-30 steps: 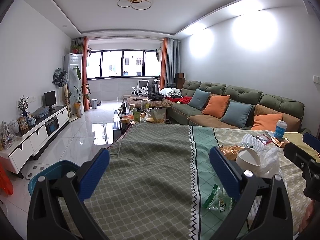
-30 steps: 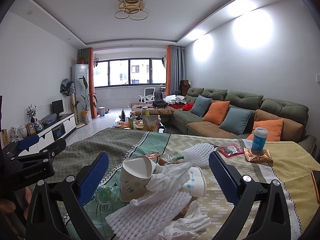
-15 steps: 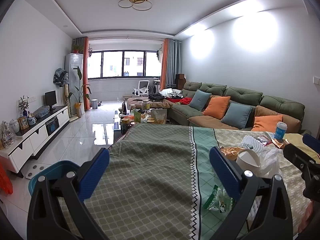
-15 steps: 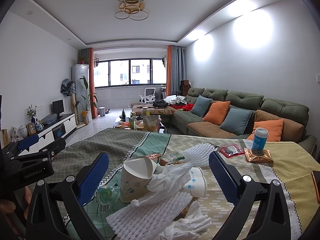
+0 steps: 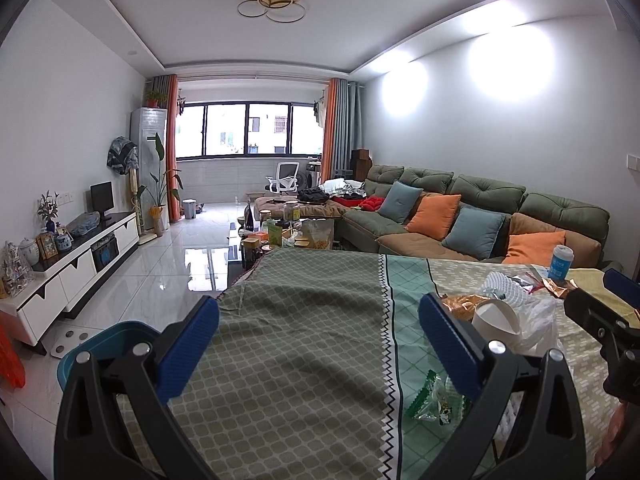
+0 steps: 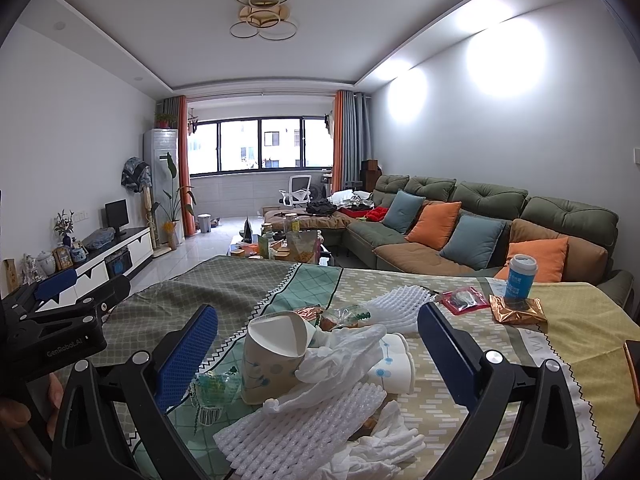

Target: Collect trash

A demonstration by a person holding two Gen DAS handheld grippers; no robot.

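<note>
A heap of trash lies on the patterned tablecloth [image 6: 460,292]: a crumpled paper cup [image 6: 274,354], white foam netting [image 6: 304,428], a white plastic bag [image 6: 344,354], a small white cup [image 6: 394,366], a clear green wrapper [image 6: 214,390] and white tissue [image 6: 384,444]. My right gripper [image 6: 316,354] hangs open just above this heap, empty. My left gripper [image 5: 318,346] is open and empty over bare cloth, left of the heap; the paper cup [image 5: 496,318] and green wrapper [image 5: 434,398] show beyond its right finger. A blue bin [image 5: 108,344] stands on the floor at the table's left.
Farther right on the table are a blue-and-white can [image 6: 520,278], a gold foil packet [image 6: 516,312] and a red packet [image 6: 464,300]. A green sofa [image 6: 492,216] with cushions runs along the right wall. A cluttered coffee table [image 5: 280,236] and a white TV cabinet [image 5: 76,256] lie beyond.
</note>
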